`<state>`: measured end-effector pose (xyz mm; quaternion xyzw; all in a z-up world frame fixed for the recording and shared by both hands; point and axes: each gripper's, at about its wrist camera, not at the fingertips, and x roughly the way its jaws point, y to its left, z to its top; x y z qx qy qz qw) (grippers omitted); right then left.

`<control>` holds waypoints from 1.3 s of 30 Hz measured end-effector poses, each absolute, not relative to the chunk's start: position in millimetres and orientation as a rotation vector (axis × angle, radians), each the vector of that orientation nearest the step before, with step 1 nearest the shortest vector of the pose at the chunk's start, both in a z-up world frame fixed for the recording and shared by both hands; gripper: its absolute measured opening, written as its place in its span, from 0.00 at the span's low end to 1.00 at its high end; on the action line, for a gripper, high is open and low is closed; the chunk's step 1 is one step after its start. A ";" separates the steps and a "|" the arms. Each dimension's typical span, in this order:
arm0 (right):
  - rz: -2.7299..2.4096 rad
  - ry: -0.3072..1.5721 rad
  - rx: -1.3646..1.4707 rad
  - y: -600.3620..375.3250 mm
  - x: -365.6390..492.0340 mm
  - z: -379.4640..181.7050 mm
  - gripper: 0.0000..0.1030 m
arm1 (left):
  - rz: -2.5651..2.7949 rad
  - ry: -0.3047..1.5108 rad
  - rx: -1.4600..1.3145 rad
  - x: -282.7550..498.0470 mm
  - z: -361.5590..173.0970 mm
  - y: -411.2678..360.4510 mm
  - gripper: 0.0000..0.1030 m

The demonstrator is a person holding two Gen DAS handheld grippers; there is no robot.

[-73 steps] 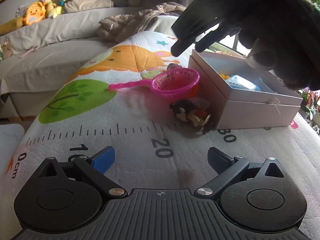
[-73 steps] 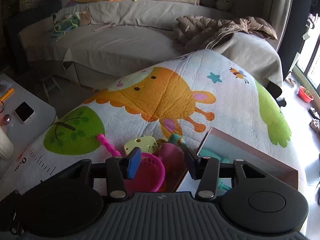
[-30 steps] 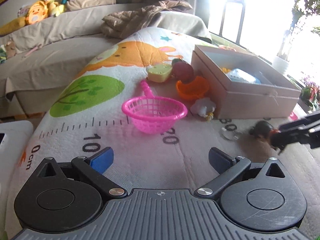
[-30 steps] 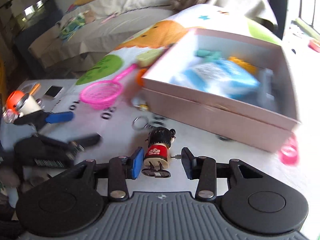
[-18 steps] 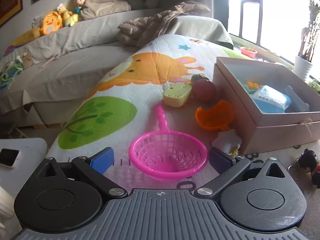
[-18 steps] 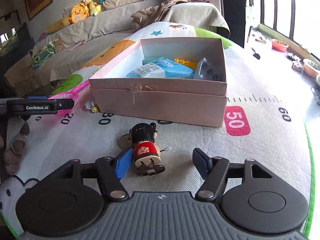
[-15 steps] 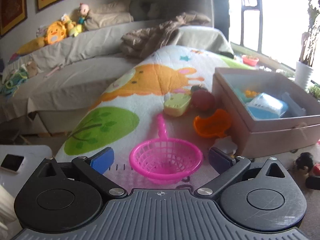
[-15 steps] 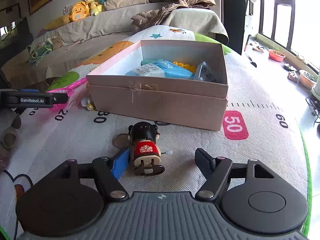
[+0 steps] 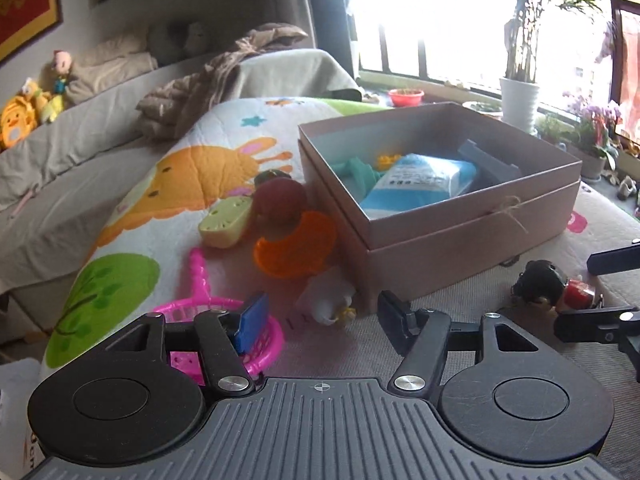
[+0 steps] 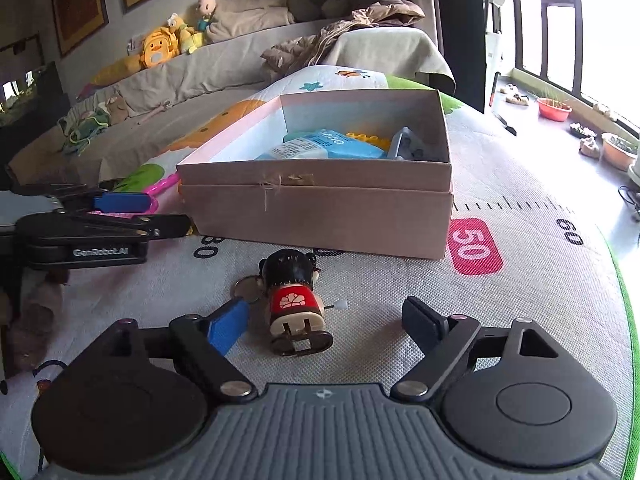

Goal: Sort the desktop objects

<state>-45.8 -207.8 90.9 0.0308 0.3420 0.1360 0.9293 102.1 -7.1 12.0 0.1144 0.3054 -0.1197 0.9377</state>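
A pink cardboard box [image 9: 472, 236] [image 10: 320, 216] stands open on the play mat, holding a blue pack [image 9: 420, 180] and small toys. My left gripper [image 9: 322, 322] is closing, its pads pressing on nothing. Its blue pad sits over the rim of the pink net basket [image 9: 224, 332], and a small white toy [image 9: 328, 300] lies just ahead between the fingers. A wind-up doll [image 10: 296, 304] [image 9: 548, 286] with black hair and a red body lies on the mat. My right gripper [image 10: 324, 324] straddles the doll without touching it, jaws opening.
An orange toy [image 9: 296, 248], a red ball [image 9: 280, 200] and a yellow-green toy [image 9: 226, 226] lie left of the box. A key ring [image 10: 246, 286] rests beside the doll. A sofa [image 10: 224, 68] with plush toys is behind; flower pots [image 10: 554, 108] line the window.
The right gripper has let go of the doll and spread its jaws. The left gripper moved right toward the box, narrowed its jaws, and the pink basket now sits at its left finger.
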 end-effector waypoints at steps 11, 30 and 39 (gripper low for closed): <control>0.280 0.690 0.096 -212.4 -47.9 90.7 0.87 | -0.389 0.628 0.348 94.8 4.4 -14.1 0.52; 0.276 0.665 0.061 -206.6 -51.4 92.1 0.90 | -0.236 0.690 0.145 95.6 7.4 -13.5 0.57; 0.281 0.670 0.058 -205.7 -51.1 91.8 0.90 | -0.265 0.698 0.141 63.6 7.9 -5.3 0.43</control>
